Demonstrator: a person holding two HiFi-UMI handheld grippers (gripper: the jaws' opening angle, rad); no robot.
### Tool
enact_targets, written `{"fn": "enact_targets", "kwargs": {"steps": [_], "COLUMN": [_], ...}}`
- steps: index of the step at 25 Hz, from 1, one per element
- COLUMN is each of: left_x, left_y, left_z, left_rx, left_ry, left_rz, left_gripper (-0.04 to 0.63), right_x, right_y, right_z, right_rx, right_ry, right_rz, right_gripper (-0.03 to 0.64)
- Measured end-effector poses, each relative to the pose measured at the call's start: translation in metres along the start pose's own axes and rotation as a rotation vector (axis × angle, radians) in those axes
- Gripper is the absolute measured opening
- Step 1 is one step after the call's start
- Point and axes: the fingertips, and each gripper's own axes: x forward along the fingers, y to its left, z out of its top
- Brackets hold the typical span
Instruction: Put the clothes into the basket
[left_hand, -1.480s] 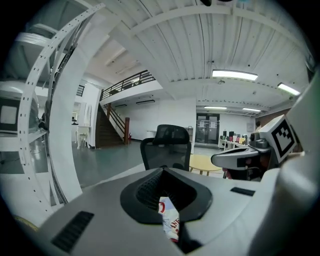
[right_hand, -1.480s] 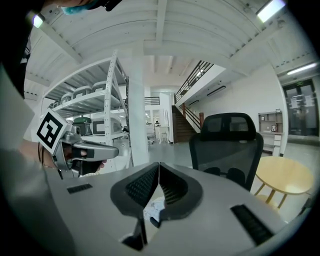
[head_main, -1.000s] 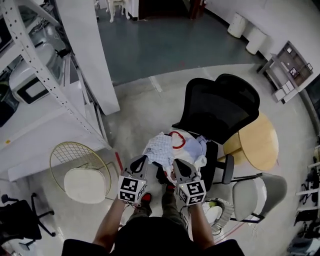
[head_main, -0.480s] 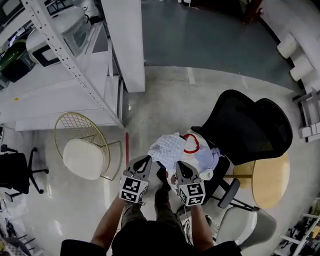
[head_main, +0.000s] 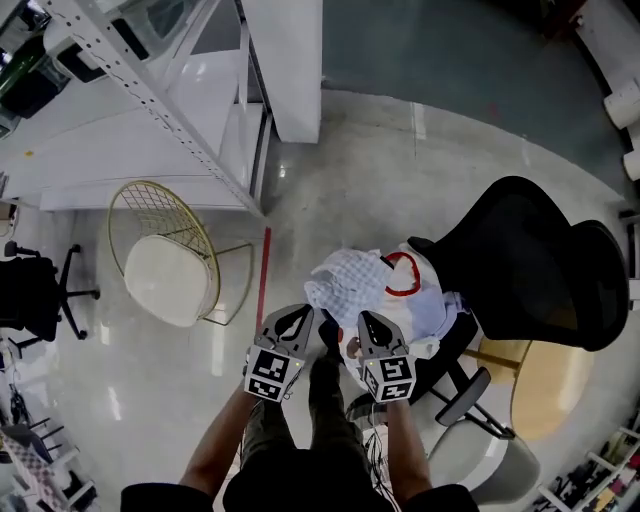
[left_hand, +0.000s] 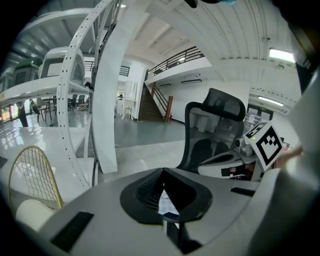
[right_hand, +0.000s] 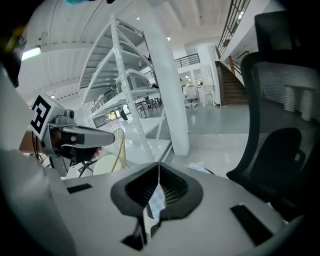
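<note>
grippers (head_main: 298, 318) (head_main: 368, 322) 2 | black office chairs (head_main: 520, 250) (head_main: 30, 295) 2 | wire chair (head_main: 165, 250) 1 | clothes pile (head_main: 380, 295) 1

L gripper (head_main: 299, 312): jaws closed, tips meeting, nothing pinched; points fwd & down.
R gripper (head_main: 362, 316): jaws pressed together, nothing between; points fwd & down, roughly parallel w/ L.
L forearm (head_main: 215, 452): bare, stretched fwd from torso.
R forearm (head_main: 400, 455): bare, stretched fwd.
Spacing: grippers side by side, near, not touching.

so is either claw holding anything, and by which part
Nothing is held: the left claw and right claw are both shut and empty, near the clothes on the chair.
</note>
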Motion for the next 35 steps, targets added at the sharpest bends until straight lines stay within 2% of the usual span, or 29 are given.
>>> {"fn": "enact_targets", "kwargs": {"steps": [8, 12, 17, 23, 35], "left_x": [0.014, 0.011, 0.010, 0.012, 0.014], "left_y": [0.006, 0.015, 0.022, 0.022, 0.037], "left_z": [-0.022, -0.024, -0.033, -0.041, -0.057], "left_rx": [-0.026, -0.039, -0.053, -0.074, -0.105], "left_ry": [0.040, 0.045, 0.053, 0.079, 0.117], "left_rz": [0.021, 0.035, 0.051, 0.045, 0.081], "left_gripper": [0.008, 0.006, 0.006, 0.006, 0.007], "right_x": [0.026, 0.044, 0.064, 0.086, 0.112], "right_y": [-0.007, -0.010, -0.017, -0.019, -0.026], "right_z": [-0.020, -0.034, -0.049, -0.072, -0.100], "right_rx": [-0.059, -0.096, -0.144, -0.155, -0.214], "right_ry": [0.053, 0.102, 0.153, 0.235, 0.308], "right_rz": [0.043, 0.080, 0.084, 0.126, 0.093], "right_gripper": [0.036, 0.211, 0.317, 0.348, 0.351]}}
